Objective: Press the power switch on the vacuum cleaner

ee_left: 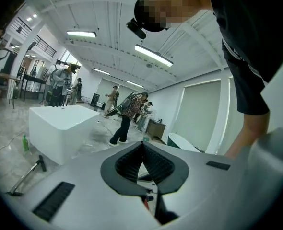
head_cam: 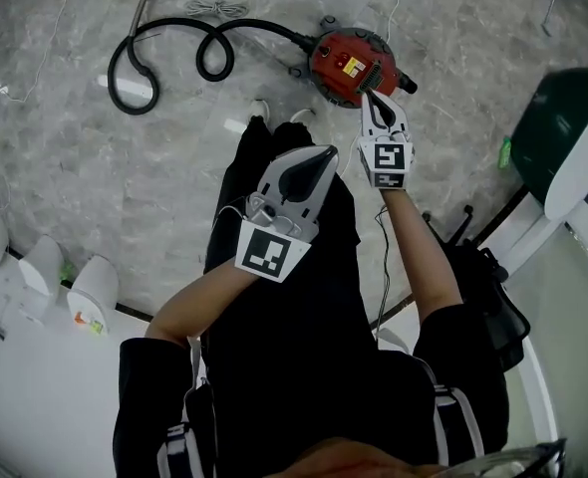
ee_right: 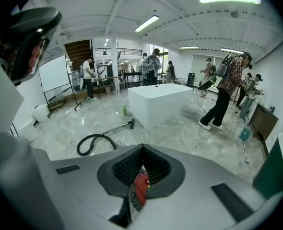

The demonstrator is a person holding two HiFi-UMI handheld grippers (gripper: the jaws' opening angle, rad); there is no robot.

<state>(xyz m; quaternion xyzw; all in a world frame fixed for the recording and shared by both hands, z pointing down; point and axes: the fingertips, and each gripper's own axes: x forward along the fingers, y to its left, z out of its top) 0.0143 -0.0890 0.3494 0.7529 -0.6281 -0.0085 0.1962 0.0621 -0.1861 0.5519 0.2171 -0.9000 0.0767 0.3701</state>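
Just beyond hand-held gripper: vacuum cleaner

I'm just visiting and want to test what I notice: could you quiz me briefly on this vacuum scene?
1. True or false: the red round plastic vacuum cleaner stands on a table.
2. Which hand-held gripper is nearer the vacuum cleaner: A, the left hand-held gripper, or B, the right hand-held gripper?
3. Fill in: the black ribbed hose lies on the grey marble ___.
Key: 1 false; 2 B; 3 floor.
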